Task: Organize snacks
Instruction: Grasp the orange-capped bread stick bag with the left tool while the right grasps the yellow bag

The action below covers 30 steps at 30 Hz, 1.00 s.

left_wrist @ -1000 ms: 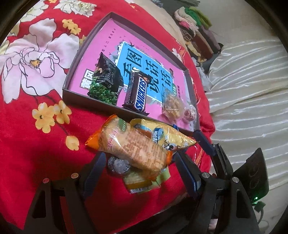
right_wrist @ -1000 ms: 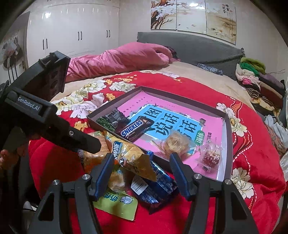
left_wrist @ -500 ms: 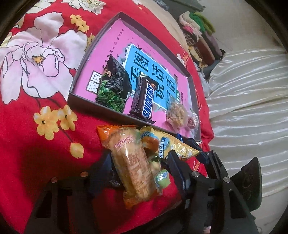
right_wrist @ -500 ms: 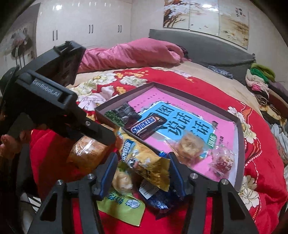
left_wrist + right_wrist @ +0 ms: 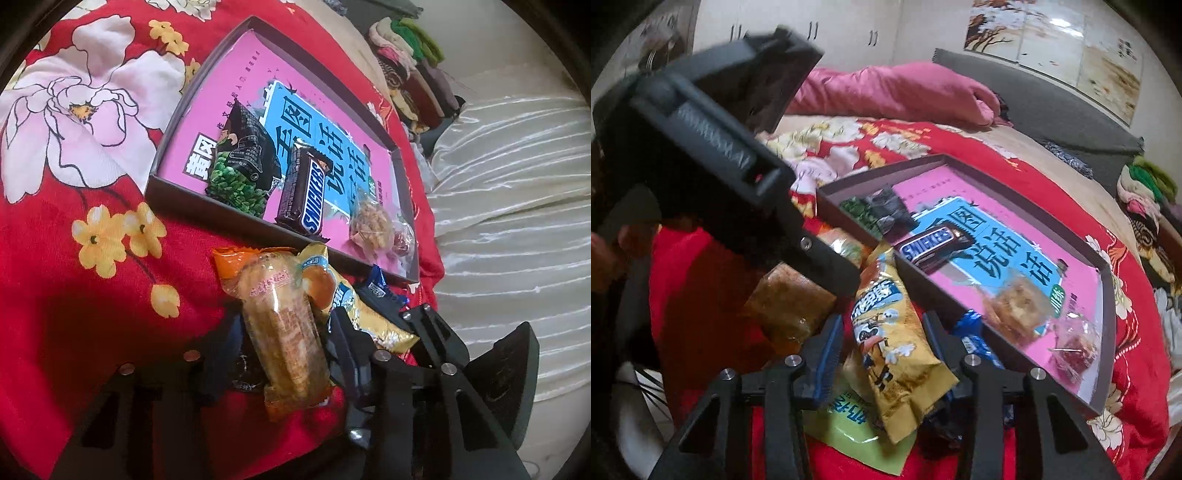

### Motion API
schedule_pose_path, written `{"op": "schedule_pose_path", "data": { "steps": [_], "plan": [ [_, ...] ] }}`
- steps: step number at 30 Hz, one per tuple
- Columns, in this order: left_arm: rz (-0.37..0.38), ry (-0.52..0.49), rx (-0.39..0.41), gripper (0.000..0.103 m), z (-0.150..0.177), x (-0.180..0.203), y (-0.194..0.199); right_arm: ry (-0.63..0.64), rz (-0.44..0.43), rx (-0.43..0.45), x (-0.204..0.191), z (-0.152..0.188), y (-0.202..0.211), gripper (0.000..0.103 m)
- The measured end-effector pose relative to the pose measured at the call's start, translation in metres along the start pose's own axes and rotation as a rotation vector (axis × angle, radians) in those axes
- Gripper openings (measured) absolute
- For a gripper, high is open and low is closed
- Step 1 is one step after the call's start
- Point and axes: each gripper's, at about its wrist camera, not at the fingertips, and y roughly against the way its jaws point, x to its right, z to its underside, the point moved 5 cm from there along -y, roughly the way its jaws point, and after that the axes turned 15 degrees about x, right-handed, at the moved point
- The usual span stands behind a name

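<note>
L tongs (image 5: 280, 350) closing round orange-ended cracker pack (image 5: 284, 332); R tongs (image 5: 882, 354) closing round yellow snack bag (image 5: 894, 350). Both packs lie on red bedspread (image 5: 74, 332), beside tray (image 5: 1104, 332) w/ Snickers bar (image 5: 304, 194).

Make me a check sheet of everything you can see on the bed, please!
Surface: red flowered blanket on a bed.
Job's things: tray holds a green pea bag, Snickers, a clear-wrapped nut cake and a small red sweet. In front of it lie an orange biscuit pack, yellow bag, blue packet and green packet.
Clutter: folded clothes beyond the tray.
Grippers: left gripper closing, biscuit pack between its fingers; right gripper closing, yellow bag between its fingers.
Cables: nothing seen.
Surroundings: pink duvet, white cupboards, wall pictures.
</note>
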Motion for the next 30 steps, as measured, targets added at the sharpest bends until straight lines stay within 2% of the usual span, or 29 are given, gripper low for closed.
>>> {"op": "schedule_pose_path", "data": {
  "steps": [3,11,22,30],
  "plan": [
    [-0.003,-0.005,-0.002,0.038,0.001,-0.002,0.0,-0.007,-0.003,-0.01,0.0,0.002,-0.005,0.037],
    [0.024,-0.001,0.003,0.029,0.0,0.0,0.003,-0.137,-0.013,0.05,0.019,-0.005,0.01,0.025],
    [0.068,-0.017,0.043,0.024,-0.009,0.015,0.02,-0.254,-0.015,0.133,0.039,-0.014,0.033,0.024],
    [0.075,-0.053,0.082,0.023,-0.015,0.031,0.031,-0.292,0.011,0.149,0.048,-0.015,0.038,0.024]
  ]
}}
